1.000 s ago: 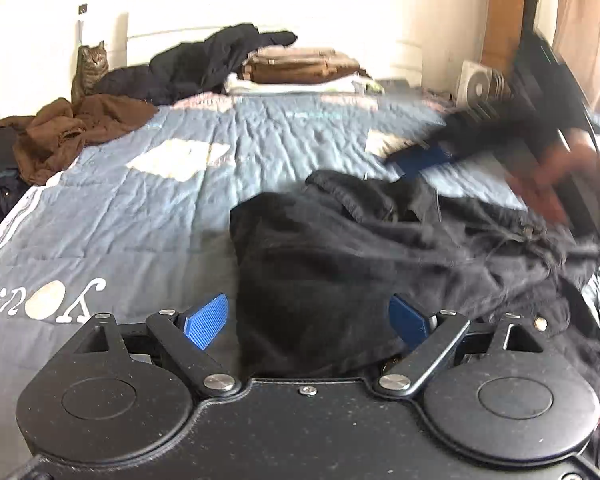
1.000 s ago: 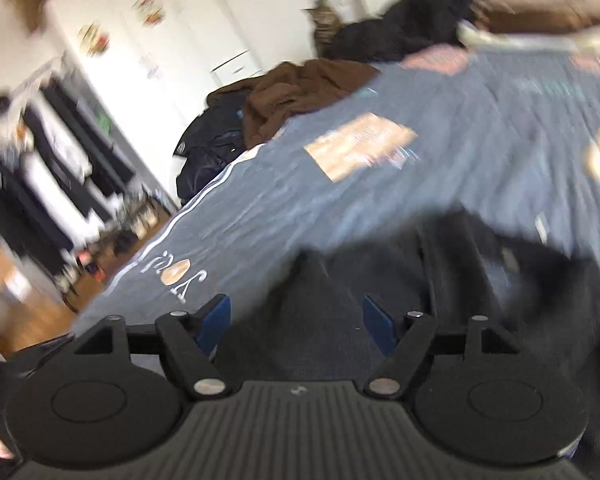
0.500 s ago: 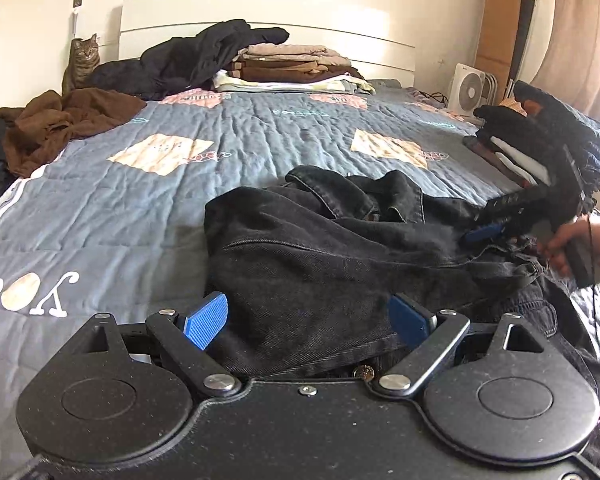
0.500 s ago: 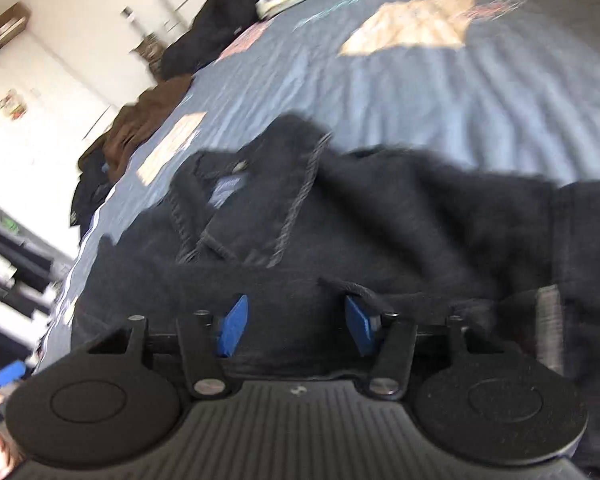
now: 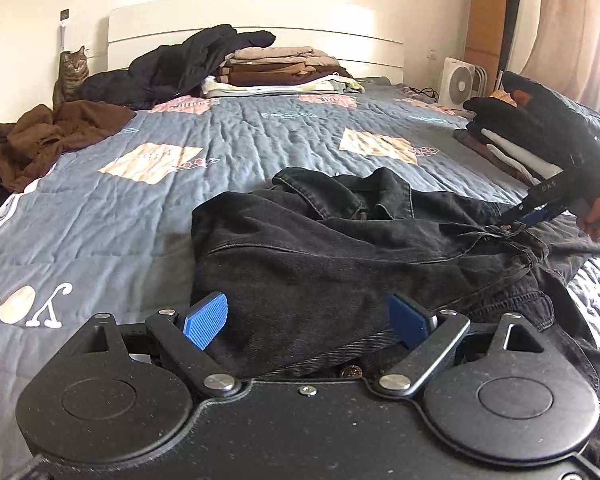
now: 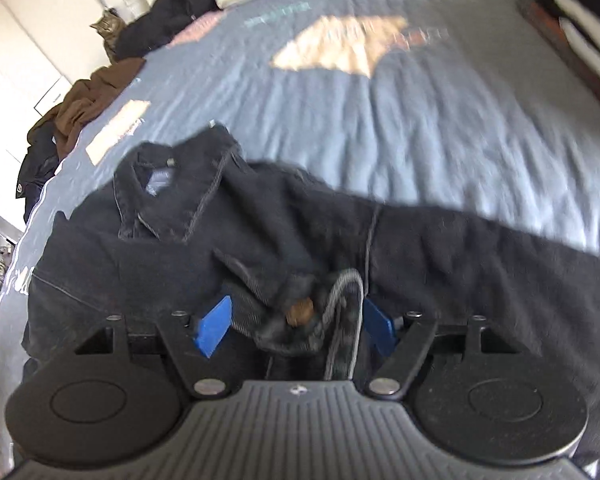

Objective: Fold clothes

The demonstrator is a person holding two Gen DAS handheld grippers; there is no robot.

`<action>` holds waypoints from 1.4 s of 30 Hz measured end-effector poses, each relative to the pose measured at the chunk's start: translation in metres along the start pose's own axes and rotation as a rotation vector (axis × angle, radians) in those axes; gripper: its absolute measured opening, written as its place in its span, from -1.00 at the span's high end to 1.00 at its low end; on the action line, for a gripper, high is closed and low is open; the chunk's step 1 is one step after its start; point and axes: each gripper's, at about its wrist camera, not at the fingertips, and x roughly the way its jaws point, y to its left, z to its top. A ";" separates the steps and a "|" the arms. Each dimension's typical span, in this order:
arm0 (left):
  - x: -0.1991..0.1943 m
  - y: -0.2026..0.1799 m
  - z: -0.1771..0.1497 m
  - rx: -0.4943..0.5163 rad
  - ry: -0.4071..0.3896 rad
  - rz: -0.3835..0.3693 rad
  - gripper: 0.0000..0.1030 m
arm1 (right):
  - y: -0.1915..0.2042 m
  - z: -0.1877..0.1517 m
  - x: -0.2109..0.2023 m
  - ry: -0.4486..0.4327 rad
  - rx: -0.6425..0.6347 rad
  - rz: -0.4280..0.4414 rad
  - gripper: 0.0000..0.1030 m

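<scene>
Centrally on the quilt point(image 5: 100, 220) lies a crumpled black jacket point(image 5: 340, 248). Both claws are spread wide: the left gripper point(image 5: 306, 320) straddles the jacket's near edge, and the right gripper point(image 6: 294, 326) straddles a bunched fold with a brown button point(image 6: 300, 312).

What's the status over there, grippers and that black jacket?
Left gripper open over black denim jacket. Right gripper open around bunched jacket edge. Nothing in the way.

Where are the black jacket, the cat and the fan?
Black jacket point(image 5: 324, 256): left wrist view, on its flat back panel.
Cat point(image 5: 73, 74): left wrist view, on its chest.
Fan point(image 5: 460, 82): left wrist view, on its round grille.
</scene>
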 end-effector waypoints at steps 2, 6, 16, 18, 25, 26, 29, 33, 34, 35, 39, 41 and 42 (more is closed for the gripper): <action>0.001 -0.002 -0.001 0.005 0.002 -0.001 -0.71 | -0.001 -0.005 0.003 0.006 0.015 -0.001 -0.08; 0.002 -0.006 -0.002 0.014 0.007 -0.001 -0.71 | 0.000 -0.008 0.004 -0.007 0.026 -0.029 0.60; 0.001 -0.011 -0.002 0.023 0.004 -0.001 -0.71 | 0.003 -0.010 -0.043 -0.307 0.049 0.052 0.76; 0.002 -0.011 -0.002 0.023 0.006 -0.004 -0.71 | -0.001 -0.010 -0.040 -0.305 0.044 0.037 0.76; 0.007 -0.003 -0.006 0.002 -0.010 0.001 -0.71 | -0.015 -0.013 -0.030 -0.285 0.108 -0.042 0.57; 0.008 0.001 -0.008 -0.017 -0.023 0.000 -0.71 | -0.016 -0.013 -0.036 -0.321 0.132 -0.015 0.49; 0.017 0.010 -0.015 -0.064 -0.037 0.015 -0.68 | 0.007 -0.007 -0.042 -0.358 0.083 0.063 0.25; 0.028 0.003 -0.023 0.010 -0.028 0.059 -0.32 | 0.058 0.007 -0.014 -0.260 -0.014 0.191 0.06; 0.029 -0.002 -0.026 0.047 -0.032 0.072 -0.32 | 0.070 0.008 -0.003 -0.231 -0.028 0.210 0.04; 0.029 -0.006 -0.028 0.085 -0.036 0.084 -0.32 | 0.082 0.009 0.008 -0.201 -0.044 0.227 0.04; 0.037 -0.020 -0.036 0.214 -0.046 0.162 -0.33 | 0.110 -0.002 0.039 -0.132 -0.074 0.249 0.02; 0.041 -0.019 -0.036 0.197 -0.043 0.156 -0.33 | 0.118 -0.007 0.050 -0.111 -0.072 0.253 0.02; 0.045 -0.018 -0.035 0.183 -0.035 0.149 -0.33 | 0.121 -0.009 0.056 -0.100 -0.071 0.254 0.01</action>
